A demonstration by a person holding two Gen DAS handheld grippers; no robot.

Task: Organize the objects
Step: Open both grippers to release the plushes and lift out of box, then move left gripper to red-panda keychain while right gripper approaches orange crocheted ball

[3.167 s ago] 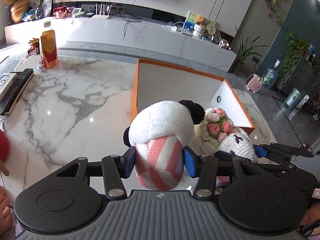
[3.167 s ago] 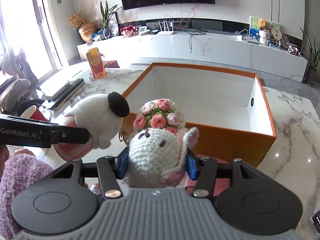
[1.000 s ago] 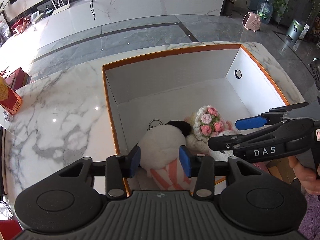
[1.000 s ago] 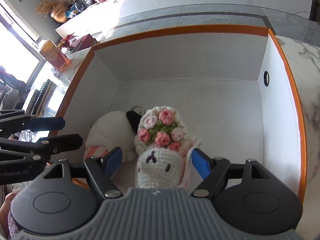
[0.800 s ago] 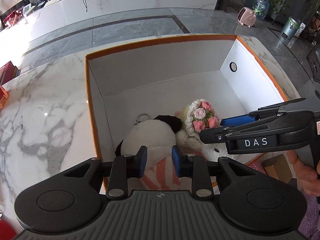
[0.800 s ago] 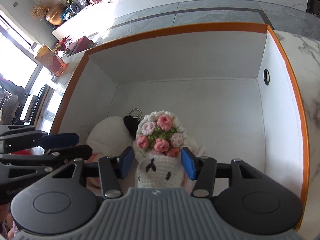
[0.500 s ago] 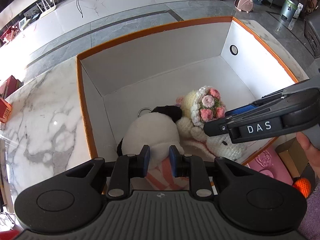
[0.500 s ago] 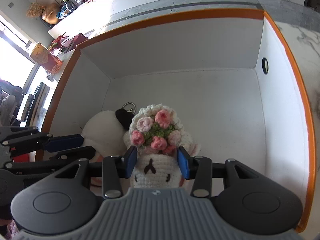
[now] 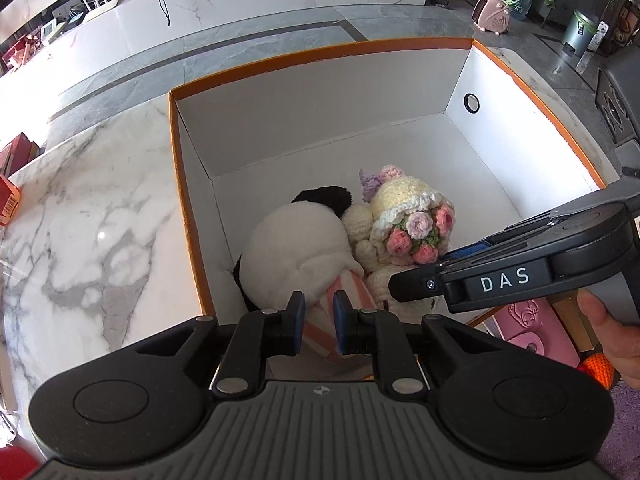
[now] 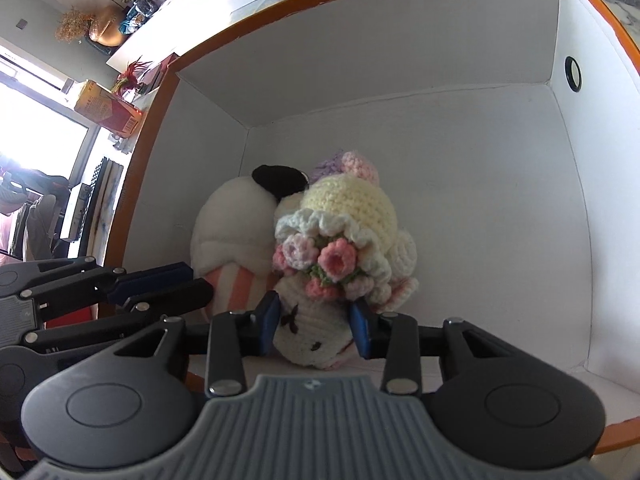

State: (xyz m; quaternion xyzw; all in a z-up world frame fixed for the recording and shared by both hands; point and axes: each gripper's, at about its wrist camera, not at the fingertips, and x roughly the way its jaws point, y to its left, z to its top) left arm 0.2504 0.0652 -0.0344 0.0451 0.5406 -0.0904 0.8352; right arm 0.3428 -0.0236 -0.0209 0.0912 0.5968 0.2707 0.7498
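Left gripper (image 9: 319,320): clenched, blue pads almost met, tilted steeply down over the near left corner of the box (image 9: 320,46). Pink-and-white striped cloth of the plush toy (image 9: 292,248) visible in the narrow slit between the pads; pinched or merely behind them, cannot tell. Right gripper (image 10: 316,324): jaws just closing, now grasping the crochet doll (image 10: 348,208) by its white face, one pad against each side of the head. Plush toy: lying on the white floor of the box, against the left wall, black ear toward the far side, striped end toward the near side, directly below and ahead of the left pads. Crochet doll: also on the box floor, touching the plush toy on its right, cream bonnet and cluster of pink flowers just beyond the right pads, face down at the near end. Far and right parts of the box floor bare. Box itself: orange outside, white inside, standing on a marble table (image 9: 80,220). Person's hand (image 9: 612,344) seen at the right edge, gripping the handle of the right tool.
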